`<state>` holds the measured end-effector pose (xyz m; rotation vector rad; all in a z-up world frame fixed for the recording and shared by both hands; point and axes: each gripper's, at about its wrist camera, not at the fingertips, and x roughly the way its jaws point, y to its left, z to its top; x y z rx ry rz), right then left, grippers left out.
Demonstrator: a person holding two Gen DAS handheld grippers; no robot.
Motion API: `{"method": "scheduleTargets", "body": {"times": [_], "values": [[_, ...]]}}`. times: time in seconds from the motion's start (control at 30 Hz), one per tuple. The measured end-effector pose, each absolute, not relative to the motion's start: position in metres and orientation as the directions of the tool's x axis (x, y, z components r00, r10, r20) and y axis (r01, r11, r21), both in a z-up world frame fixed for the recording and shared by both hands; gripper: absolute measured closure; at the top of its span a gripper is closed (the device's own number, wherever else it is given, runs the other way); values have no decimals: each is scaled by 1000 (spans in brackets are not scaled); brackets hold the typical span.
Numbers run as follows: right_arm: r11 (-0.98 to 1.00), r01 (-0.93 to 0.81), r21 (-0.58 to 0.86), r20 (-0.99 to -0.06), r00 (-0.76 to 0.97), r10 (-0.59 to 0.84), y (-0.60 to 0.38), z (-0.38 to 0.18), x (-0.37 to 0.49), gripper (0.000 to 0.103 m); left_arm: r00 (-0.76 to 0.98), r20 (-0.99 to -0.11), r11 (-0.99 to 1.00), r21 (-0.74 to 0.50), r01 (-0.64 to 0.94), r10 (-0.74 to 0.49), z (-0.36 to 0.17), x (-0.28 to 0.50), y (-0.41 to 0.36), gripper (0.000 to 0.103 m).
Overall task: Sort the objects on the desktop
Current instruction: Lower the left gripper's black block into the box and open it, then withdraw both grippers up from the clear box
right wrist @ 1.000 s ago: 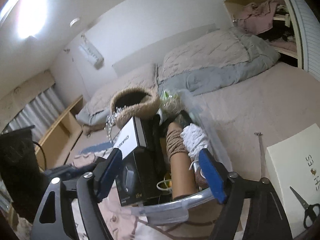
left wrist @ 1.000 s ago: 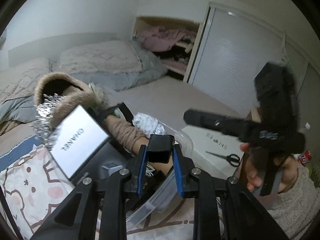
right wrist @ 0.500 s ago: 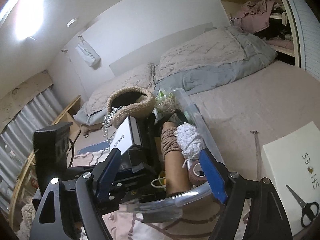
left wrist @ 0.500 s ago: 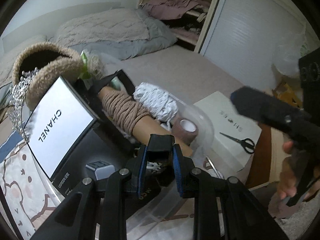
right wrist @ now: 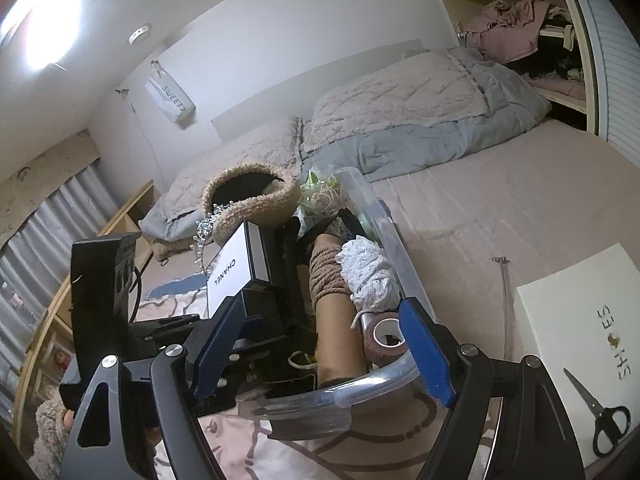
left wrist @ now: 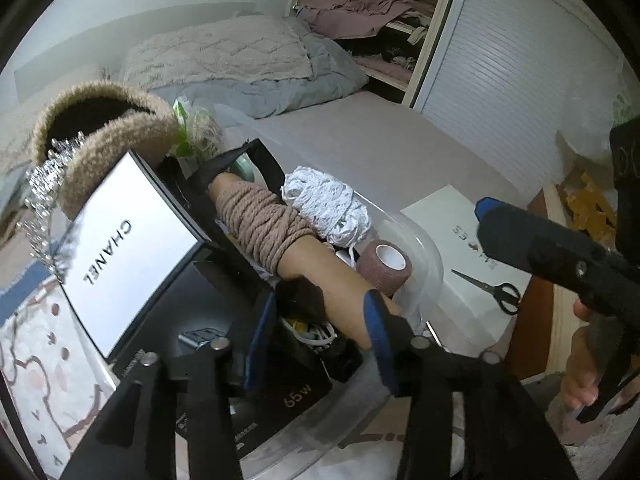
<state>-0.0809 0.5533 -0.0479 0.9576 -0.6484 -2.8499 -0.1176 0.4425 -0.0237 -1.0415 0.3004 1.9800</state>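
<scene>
Hovering, left hand-held gripper (left wrist: 318, 316): fingers spread apart over the near end of the clear bin (left wrist: 424, 248), nothing between them; a small black object (left wrist: 300, 296) lies just under the gap.
Right hand-held gripper (right wrist: 320, 344): fingers wide apart, nothing held, poised above the bin's near rim.
Bin contents: cardboard tube wound with tan yarn (left wrist: 264, 220), white lace bundle (left wrist: 326, 206) beside it, brown tape roll (left wrist: 384, 262) at the near right corner.
Also inside: white Chanel box (left wrist: 120, 248) leaning on a black box (left wrist: 292, 396).
Behind: fuzzy tan bag (left wrist: 104, 128) with a tiara (left wrist: 40, 192).
Right of bin: scissors (right wrist: 604, 412) lying on a white shoe box (right wrist: 576, 320).
</scene>
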Motion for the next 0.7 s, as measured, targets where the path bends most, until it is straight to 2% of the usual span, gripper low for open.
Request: {"method": "scheduleTargets", "body": {"times": [0.37,0.47,0.6,0.7], "values": [[-900,-73,429,-536,-822,-189,552,-44,-83,22,-314,-740,-589,-135,-797,595,-11,-108,439,55],[-903,-85,420,-537,-826,-172,552,-42,-85,14,-324,-727,-587,-132,-799,605,-5,-105,435,55],[-922,-98,375,-544,-829,-133,546,-35,-85,13,-340,-717,-590,-124,-798,609,1,-102,427,55],[-932,-93,351,-538,-834,-120,538,-31,-83,7,-363,-706,-602,-112,-790,608,6,-101,420,55]]}}
